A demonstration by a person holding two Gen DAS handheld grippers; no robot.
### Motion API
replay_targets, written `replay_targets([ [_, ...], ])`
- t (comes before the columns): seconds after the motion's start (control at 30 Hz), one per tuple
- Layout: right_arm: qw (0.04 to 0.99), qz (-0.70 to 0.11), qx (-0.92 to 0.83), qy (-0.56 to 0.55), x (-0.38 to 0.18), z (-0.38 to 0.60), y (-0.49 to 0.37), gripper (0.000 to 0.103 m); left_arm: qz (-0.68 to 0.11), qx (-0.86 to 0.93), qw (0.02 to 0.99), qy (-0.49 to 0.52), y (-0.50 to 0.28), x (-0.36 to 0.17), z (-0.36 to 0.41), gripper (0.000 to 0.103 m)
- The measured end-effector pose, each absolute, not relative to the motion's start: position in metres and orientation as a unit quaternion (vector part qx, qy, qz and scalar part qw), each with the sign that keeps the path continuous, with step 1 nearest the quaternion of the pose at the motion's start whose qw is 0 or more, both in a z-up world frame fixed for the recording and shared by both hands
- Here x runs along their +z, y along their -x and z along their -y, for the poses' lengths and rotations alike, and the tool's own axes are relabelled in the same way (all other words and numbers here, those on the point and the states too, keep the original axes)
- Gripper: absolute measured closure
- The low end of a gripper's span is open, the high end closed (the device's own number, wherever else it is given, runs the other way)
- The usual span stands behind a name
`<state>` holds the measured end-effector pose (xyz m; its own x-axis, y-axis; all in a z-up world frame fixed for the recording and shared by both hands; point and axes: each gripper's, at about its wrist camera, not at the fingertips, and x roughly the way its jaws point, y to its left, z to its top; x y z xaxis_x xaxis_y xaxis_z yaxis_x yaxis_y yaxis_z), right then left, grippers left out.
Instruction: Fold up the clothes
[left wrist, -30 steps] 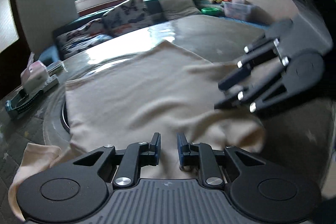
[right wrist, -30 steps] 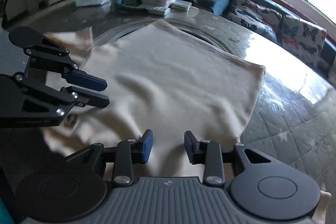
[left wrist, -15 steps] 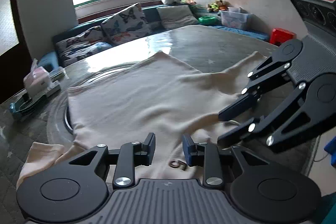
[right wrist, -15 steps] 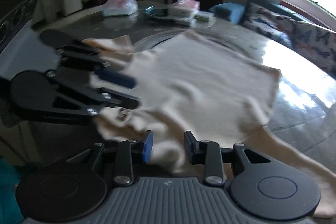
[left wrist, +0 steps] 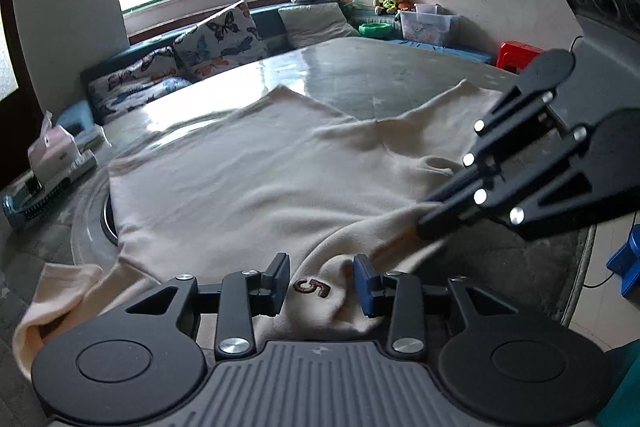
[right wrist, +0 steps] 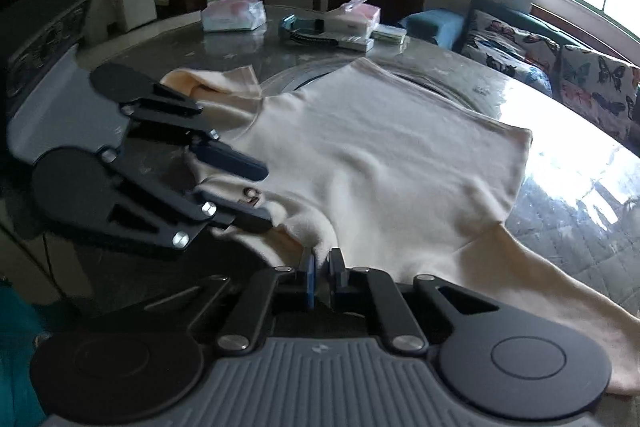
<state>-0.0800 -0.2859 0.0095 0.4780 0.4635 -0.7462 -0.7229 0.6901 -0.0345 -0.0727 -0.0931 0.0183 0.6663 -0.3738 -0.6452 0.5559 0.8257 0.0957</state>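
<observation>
Shirt [left wrist: 248, 179]: cream, spread mostly flat on my worktop [left wrist: 360, 67], sleeves out to both sides
Right gripper [right wrist: 320, 269]: clenched on the near shirt edge; I judge so that edge can be lifted for folding
Left gripper [left wrist: 322, 281]: released, fingers astride a fabric ridge by the stitched "5" [left wrist: 312, 287], seemingly poised to pinch

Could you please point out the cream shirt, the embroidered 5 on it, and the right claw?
cream shirt [left wrist: 240, 179], left wrist view, flat middle of the body.
embroidered 5 [left wrist: 312, 287], left wrist view, the brown stitching.
right claw [right wrist: 320, 267], right wrist view, between its fingertips.
</observation>
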Motion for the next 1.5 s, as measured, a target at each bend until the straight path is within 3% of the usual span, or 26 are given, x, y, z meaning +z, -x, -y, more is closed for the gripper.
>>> replay_targets([
  [0.13,0.833,-0.376,0.358,0.191,-0.002,0.283,0.085,0.096,-0.320,-0.266,0.897,-0.150,0.077,0.015,0.093,0.069],
  [0.23,0.829,-0.372,0.372,0.192,0.008,0.283,0.085,0.085,-0.324,-0.268,0.896,-0.143,0.078,0.015,0.090,0.069],
  [0.5,0.857,-0.339,0.363,0.138,0.030,0.285,0.058,0.083,-0.315,-0.252,0.907,-0.119,0.083,0.027,0.077,0.068],
  [0.73,0.853,-0.381,0.341,0.106,-0.007,0.272,0.030,0.077,-0.275,-0.123,0.946,-0.121,0.071,0.049,0.033,0.065],
  [0.97,0.854,-0.381,0.340,0.099,-0.013,0.270,0.033,0.065,-0.272,-0.011,0.940,-0.203,0.052,0.035,0.006,0.056],
  [1.13,0.853,-0.380,0.341,0.107,-0.012,0.264,0.034,0.060,-0.296,-0.003,0.929,-0.222,0.043,0.022,-0.007,0.056],
  [1.23,0.852,-0.382,0.342,0.103,-0.012,0.265,0.033,0.060,-0.306,0.011,0.925,-0.227,0.039,0.015,-0.014,0.059],
  [1.27,0.852,-0.382,0.343,0.102,-0.012,0.266,0.033,0.060,-0.308,0.017,0.925,-0.219,0.038,0.014,-0.018,0.067],
  [1.37,0.852,-0.383,0.344,0.101,-0.012,0.266,0.033,0.059,-0.309,0.043,0.931,-0.189,0.039,0.015,-0.032,0.075],
  [1.5,0.850,-0.384,0.346,0.097,-0.013,0.266,0.032,0.056,-0.303,0.102,0.940,-0.121,0.042,0.019,-0.058,0.077],
])
